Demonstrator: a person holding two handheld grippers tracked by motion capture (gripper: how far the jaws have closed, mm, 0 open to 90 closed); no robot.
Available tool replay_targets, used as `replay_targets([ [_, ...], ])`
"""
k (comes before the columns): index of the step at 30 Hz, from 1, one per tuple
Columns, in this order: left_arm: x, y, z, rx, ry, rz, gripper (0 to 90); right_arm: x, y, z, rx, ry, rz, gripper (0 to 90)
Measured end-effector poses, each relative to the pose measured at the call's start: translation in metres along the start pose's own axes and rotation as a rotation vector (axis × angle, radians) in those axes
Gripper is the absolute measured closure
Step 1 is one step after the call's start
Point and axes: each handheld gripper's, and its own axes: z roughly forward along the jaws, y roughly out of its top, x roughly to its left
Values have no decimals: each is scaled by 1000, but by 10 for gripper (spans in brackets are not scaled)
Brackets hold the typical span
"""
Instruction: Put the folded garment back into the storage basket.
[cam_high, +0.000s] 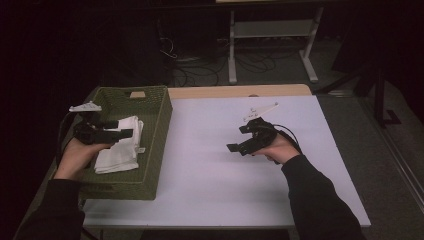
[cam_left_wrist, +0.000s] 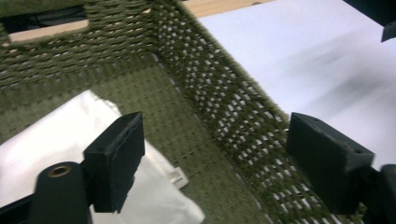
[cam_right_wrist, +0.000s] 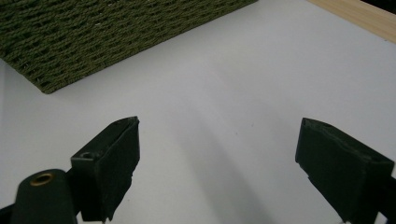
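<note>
**Both grippers spread, nothing held**

Your left gripper (cam_high: 117, 128) hangs over the green woven basket (cam_high: 160, 117), which stands at the left end of the white bench (cam_high: 225, 190). Its jaws are spread wide and they hold nothing. In the left gripper view, the left jaw is above the folded white cloth (cam_left_wrist: 56, 135) and the right jaw is above the basket's side wall, at the line where the weave meets the bench top. I cannot tell if any jaw touches the cloth or the wall.

The white cloth lies inside the basket, on its floor, toward the side near you. A small tag shows at its edge in the left gripper view. The far wall of the basket has a handle cut-out (cam_high: 137, 94), and you can see the wooden edge of the bench through it.

Your right gripper (cam_high: 239, 138) is over the bare middle of the bench, well apart from the basket, and it points to the left toward it. Its jaws are also spread wide and empty. In the right gripper view the white surface is between them, and the basket's outer wall is at the upper left.
</note>
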Motion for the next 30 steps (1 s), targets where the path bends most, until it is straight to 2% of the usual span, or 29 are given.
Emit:
replay_targets([
  [11,-31,3,5,-23,-58,61,116,1,-3,-18,-29,-19,-1,122],
  [18,-48,6,10,-29,-122,101,79,3,-6,-28,-40,-33,-4,108],
  [30,-74,6,19,-50,-250,144,14,7,-11,-44,-41,-40,-19,53],
])
